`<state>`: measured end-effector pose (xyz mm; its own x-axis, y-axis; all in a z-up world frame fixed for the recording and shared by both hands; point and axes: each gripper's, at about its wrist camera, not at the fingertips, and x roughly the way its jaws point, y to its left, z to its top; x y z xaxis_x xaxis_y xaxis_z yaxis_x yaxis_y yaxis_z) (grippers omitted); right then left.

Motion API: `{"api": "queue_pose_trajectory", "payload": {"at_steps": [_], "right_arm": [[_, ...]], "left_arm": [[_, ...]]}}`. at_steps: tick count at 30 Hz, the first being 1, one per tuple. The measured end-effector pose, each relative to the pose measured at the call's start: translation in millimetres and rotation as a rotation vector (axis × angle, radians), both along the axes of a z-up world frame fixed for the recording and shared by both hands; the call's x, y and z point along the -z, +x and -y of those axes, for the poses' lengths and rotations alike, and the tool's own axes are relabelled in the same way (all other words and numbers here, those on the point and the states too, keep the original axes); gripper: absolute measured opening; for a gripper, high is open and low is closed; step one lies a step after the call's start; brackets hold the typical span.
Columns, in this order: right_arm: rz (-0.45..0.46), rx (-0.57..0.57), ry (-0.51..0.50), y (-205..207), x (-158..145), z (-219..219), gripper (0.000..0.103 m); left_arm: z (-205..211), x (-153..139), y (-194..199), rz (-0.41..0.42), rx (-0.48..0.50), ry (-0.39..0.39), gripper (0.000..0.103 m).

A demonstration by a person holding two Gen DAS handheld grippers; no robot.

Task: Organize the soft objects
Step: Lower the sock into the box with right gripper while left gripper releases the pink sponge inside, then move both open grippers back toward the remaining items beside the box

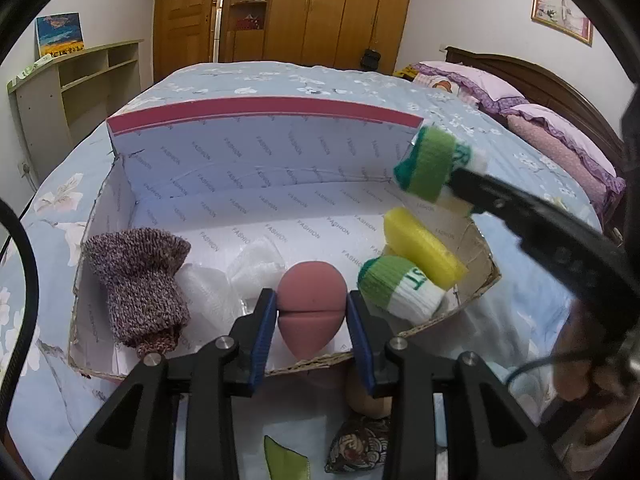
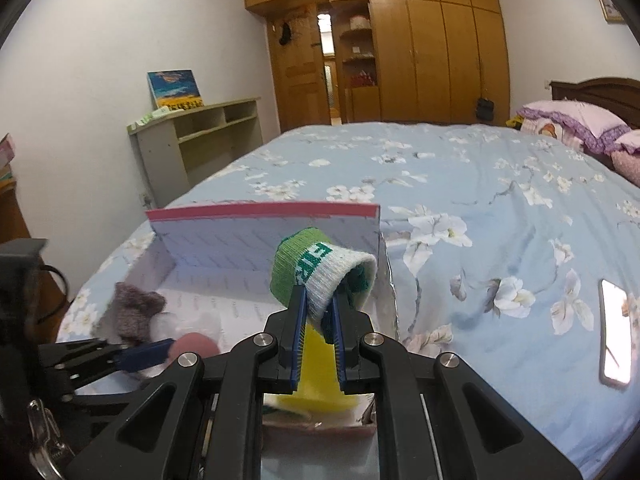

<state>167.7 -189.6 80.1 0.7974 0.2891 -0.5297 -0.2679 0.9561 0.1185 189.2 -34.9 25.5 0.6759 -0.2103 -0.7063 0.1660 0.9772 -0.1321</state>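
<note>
My left claw (image 1: pixel 311 312) is clamped on a pink egg-shaped sponge (image 1: pixel 311 298) just above the near wall of the open cardboard box (image 1: pixel 256 152) on the bed (image 1: pixel 280 76), where its camera alone shows a second green-and-white wristband (image 1: pixel 400 288), a yellow sponge (image 1: pixel 420 248) and a knitted purple sock (image 1: pixel 140 280) inside. My right claw (image 2: pixel 319 312) pinches a green-and-white wristband (image 2: pixel 320 276) over the box's right end; only its view catches the phone (image 2: pixel 616 340) lying on the bedspread.

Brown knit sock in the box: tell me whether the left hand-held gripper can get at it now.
Probably not yet. The left hand-held gripper is shut on the pink sponge, so its jaws are full. The brown knit sock lies uncovered just left of it in the box.
</note>
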Motion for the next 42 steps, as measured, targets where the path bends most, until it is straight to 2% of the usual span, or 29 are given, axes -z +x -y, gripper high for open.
{"api": "queue_pose_trajectory", "payload": {"at_steps": [7, 13, 16, 19, 23, 42], "right_arm": [[-0.047, 0.044, -0.017, 17, 20, 2, 0.013], [-0.056, 0.043, -0.013, 18, 23, 2, 0.014], [-0.058, 0.041, -0.010, 18, 23, 3, 0.022], [-0.059, 0.044, -0.008, 18, 23, 4, 0.032], [-0.056, 0.058, -0.006, 16, 21, 6, 0.038], [-0.002, 0.041, 0.035, -20, -6, 15, 0.040]], "left_arm": [[-1, 1, -1, -0.003, -0.002, -0.003, 0.037], [-1, 1, -2, -0.002, -0.006, 0.000, 0.039], [2, 1, -3, 0.003, -0.009, 0.008, 0.048], [4, 0, -4, 0.005, -0.012, 0.014, 0.051], [3, -3, -4, 0.004, -0.010, 0.015, 0.053], [-8, -33, -34, 0.050, -0.011, 0.007, 0.053]]}}
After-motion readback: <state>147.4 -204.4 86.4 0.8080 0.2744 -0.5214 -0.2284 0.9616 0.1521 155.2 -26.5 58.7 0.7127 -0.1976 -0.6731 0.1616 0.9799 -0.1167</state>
